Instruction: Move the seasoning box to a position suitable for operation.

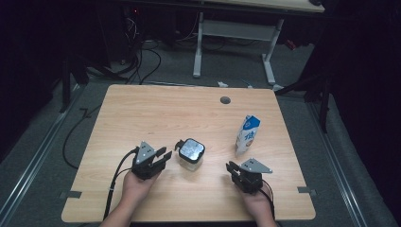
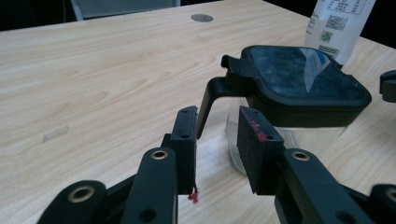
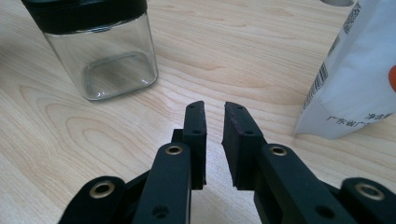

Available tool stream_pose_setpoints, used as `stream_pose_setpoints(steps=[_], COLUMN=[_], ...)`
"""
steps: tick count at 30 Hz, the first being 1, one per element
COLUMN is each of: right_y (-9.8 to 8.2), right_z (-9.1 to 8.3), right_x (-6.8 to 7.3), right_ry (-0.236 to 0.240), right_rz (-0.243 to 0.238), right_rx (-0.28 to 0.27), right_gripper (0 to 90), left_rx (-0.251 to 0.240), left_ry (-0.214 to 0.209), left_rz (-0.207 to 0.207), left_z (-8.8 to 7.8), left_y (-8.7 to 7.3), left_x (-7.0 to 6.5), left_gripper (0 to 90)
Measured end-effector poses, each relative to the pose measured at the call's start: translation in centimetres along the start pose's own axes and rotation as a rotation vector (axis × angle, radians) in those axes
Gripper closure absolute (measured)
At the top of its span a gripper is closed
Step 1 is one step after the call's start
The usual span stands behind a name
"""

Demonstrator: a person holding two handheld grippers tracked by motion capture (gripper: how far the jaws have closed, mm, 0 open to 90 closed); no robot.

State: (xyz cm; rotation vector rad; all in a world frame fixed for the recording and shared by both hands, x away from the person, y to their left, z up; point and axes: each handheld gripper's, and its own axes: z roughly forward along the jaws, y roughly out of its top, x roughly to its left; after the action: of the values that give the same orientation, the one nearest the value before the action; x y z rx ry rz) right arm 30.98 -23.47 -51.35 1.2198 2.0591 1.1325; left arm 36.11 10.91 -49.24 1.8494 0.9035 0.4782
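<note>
A clear square jar (image 1: 191, 153) with a black lid and a side handle stands at the table's middle front. My left gripper (image 1: 165, 155) lies just left of it, jaws a little apart. In the left gripper view this gripper (image 2: 217, 116) points at the jar's handle (image 2: 212, 93), which sits beyond the tips, untouched. A white and blue milk carton (image 1: 248, 134) stands upright to the jar's right. My right gripper (image 1: 231, 168) rests in front of the carton. In the right gripper view it (image 3: 214, 108) has a narrow bare gap, with the jar (image 3: 107, 51) at upper left and the carton (image 3: 355, 79) at right.
The wooden table (image 1: 165, 109) has a round cable hole (image 1: 225, 100) near its far edge and tape marks (image 1: 71, 194) at the front corners. Beyond it are a white desk frame (image 1: 198, 47) and cables on the floor.
</note>
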Motion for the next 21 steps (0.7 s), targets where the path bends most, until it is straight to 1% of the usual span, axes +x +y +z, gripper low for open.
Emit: stream_pose_setpoints(steps=[1,5,8,12,15,18,21], right_y=[0.0,-0.1,0.0,0.1,0.0,-0.1,-0.1], right_z=[0.0,0.0,-0.1,-0.1,0.0,0.0,0.1], right_x=[0.0,0.0,0.0,-0.1,-0.1,-0.1,0.0], right_ry=[0.002,0.008,0.009,0.013,0.018,0.020,0.023], right_rz=[0.001,0.005,0.002,-0.003,0.002,-0.001,-0.002], right_rx=[-0.002,-0.003,-0.007,-0.010,-0.003,-0.003,-0.001], right_gripper=[79.7,79.7,79.7,79.6,79.6,79.6,79.6], left_rx=[0.001,-0.017,-0.007,-0.006,-0.006,-0.010,-0.021], left_ry=[0.004,0.001,-0.007,-0.004,-0.002,-0.001,0.012], left_rz=[0.003,-0.011,-0.016,-0.016,-0.015,-0.012,0.007], left_z=[0.1,0.4,0.8,1.1,1.3,1.3,1.3], left_y=[0.2,0.9,1.4,1.8,1.9,2.1,2.3], left_x=[-0.1,0.0,0.1,0.1,0.1,0.1,0.1], left_gripper=[70.4,74.6,79.2,83.4,85.8,86.8,87.1])
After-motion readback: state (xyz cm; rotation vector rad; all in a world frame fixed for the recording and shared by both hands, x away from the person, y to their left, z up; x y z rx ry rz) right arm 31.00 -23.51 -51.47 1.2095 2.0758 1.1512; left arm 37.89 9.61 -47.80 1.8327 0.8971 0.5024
